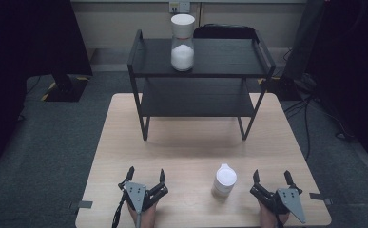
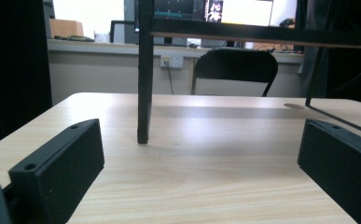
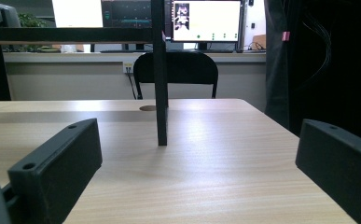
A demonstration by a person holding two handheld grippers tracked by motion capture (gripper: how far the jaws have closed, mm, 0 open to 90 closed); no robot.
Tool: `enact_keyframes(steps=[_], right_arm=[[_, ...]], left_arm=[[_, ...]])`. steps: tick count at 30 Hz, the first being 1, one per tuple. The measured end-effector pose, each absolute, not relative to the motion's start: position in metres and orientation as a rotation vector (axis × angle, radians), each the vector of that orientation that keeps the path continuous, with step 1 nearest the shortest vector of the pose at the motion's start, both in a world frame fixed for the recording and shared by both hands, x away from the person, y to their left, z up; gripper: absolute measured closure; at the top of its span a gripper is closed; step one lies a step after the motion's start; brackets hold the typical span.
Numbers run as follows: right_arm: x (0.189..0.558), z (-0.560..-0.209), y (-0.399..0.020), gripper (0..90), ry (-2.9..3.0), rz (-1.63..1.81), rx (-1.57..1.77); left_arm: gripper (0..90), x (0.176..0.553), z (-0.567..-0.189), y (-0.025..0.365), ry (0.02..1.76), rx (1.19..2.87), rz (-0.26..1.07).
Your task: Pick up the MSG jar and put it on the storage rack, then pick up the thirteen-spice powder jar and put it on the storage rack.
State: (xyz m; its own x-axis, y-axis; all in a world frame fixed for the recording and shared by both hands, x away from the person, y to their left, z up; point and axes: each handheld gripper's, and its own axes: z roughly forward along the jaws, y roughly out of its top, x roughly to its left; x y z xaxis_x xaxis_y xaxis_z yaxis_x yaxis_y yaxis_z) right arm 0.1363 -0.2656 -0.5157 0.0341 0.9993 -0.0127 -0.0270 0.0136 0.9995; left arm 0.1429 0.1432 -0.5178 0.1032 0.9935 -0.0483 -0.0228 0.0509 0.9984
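A tall clear jar [image 1: 182,42] with a white lid, half full of white powder, stands on the top shelf of a black two-tier rack [image 1: 200,71]. A small white lidded jar [image 1: 225,180] sits on the wooden table [image 1: 191,147] near the front edge. My left gripper [image 1: 146,174] rests open at the front left, nothing between its jaws. My right gripper [image 1: 272,176] rests open just right of the small jar, also empty. In the left gripper view my gripper [image 2: 197,158] faces a rack leg [image 2: 144,84]. In the right gripper view my gripper [image 3: 197,158] faces another leg [image 3: 161,79].
The rack stands on the far half of the table, its lower shelf [image 1: 196,97] bare. A black chair [image 2: 236,70] stands behind the table, with monitors [image 3: 206,21] on a desk beyond. Dark equipment stands [image 1: 62,85] and cables lie on the floor at both sides.
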Motion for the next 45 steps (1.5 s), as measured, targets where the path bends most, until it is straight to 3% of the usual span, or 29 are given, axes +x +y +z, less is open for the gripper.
enact_keyframes(steps=[8, 45], right_arm=[[0.136, -0.516, -0.265, 0.0, 1.169, 1.186, 1.196], [0.134, -0.515, -0.269, 0.0, 1.191, 1.218, 1.158]], left_arm=[[0.0, 0.143, -0.517, 0.131, 1.155, 1.218, 1.176], [0.0, 0.143, -0.517, 0.13, 1.159, 1.216, 1.179]])
